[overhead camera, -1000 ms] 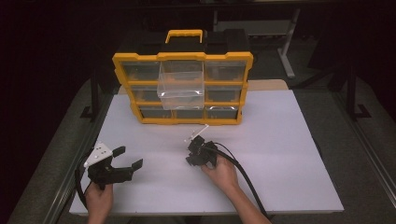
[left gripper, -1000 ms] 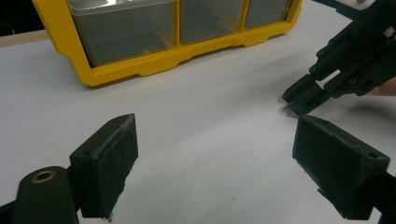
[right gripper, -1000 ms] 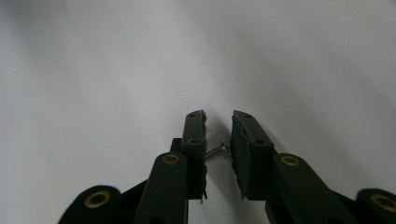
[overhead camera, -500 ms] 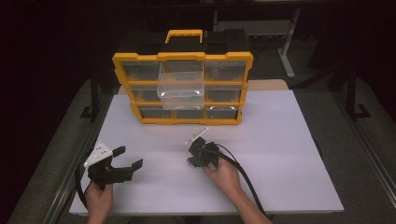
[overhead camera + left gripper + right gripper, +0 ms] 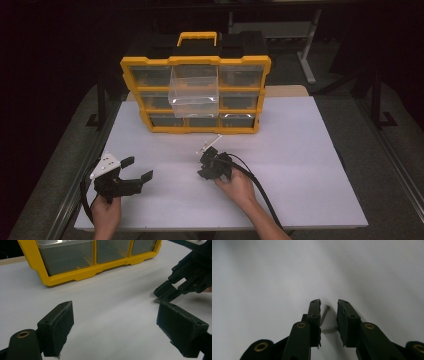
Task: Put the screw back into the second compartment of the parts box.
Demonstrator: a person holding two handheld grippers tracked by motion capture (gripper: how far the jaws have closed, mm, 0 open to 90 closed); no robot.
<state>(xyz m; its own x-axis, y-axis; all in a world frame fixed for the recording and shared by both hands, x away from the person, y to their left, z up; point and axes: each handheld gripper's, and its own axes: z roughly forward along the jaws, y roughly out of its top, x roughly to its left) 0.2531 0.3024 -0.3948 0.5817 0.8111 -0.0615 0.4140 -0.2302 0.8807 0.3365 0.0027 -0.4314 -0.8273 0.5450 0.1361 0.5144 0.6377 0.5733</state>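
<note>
the right tongs are tipped down onto the white desk, jaws parted narrowly around two small screws that lie between them, one pointing along the jaws and one lying crosswise nearer the hinge. nothing is pinched yet. the step in hand looks like picking a screw off the desk. to do it well, i would single out the lengthwise screw, keep the jaw tips flat on the surface and press them together slowly, since the crossed screw could be nudged or caught along with it.

the left tongs hover over the near left of the desk, spread wide and holding nothing; in the left gripper view the right tongs show just ahead.

farther back stands one yellow organiser with a handle on top. it has nine clear drawers in three rows of three, and the top middle drawer is pulled out, probably where a screw would go.

count: two tongs, two screws, one organiser, nine drawers, one open.
</note>
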